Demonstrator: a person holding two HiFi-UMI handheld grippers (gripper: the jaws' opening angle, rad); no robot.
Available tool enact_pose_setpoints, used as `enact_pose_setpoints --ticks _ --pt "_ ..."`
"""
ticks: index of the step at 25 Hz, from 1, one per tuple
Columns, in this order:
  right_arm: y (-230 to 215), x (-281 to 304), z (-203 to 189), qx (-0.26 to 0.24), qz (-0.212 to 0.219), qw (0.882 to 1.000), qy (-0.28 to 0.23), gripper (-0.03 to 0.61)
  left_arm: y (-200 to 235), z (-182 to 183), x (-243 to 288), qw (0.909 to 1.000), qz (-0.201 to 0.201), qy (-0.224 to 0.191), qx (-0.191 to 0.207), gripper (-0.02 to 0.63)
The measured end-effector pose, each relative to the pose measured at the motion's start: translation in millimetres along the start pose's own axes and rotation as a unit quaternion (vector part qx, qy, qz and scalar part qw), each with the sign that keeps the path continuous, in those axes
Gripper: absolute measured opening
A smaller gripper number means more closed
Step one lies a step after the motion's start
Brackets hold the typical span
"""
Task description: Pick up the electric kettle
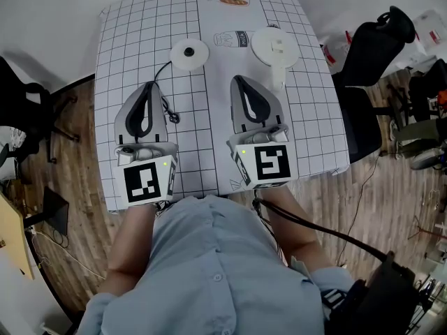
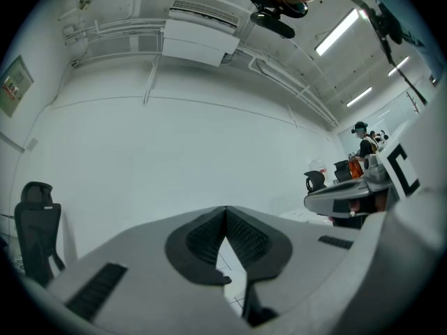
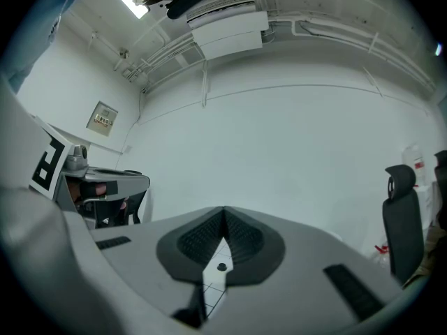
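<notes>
Left tool (image 2: 225, 215) and right tool (image 3: 223, 215) both pressed together, empty; electric kettle (image 1: 275, 47) seen only from above, sides hidden.

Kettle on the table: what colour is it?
The kettle is white all over; the head view shows it best.

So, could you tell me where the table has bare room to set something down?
Bare cloth lies left of the kettle base, between the left hand-held gripper and the right hand-held gripper, and along the right edge of the table. The far middle is crowded: base, cord, electric kettle.
</notes>
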State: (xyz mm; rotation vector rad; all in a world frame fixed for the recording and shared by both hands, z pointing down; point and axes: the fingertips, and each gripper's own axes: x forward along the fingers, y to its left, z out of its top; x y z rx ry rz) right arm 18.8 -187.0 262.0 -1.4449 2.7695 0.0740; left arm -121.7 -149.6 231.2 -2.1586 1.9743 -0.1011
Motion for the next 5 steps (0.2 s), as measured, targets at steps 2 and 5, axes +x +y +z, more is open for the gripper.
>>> enact_pose_setpoints --ticks 2,5 --pt "-0.2 0.3 -1.3 0.001 -0.001 1.000 0.001 0.000 0.0 -0.4 0.3 1.0000 0.000 0.000 0.000 0.000" --pt "-0.4 1.7 -2.6 0.002 -0.002 1.000 0.002 0.000 0.6 -1.3 1.3 1.0000 0.000 0.000 0.001 0.000"
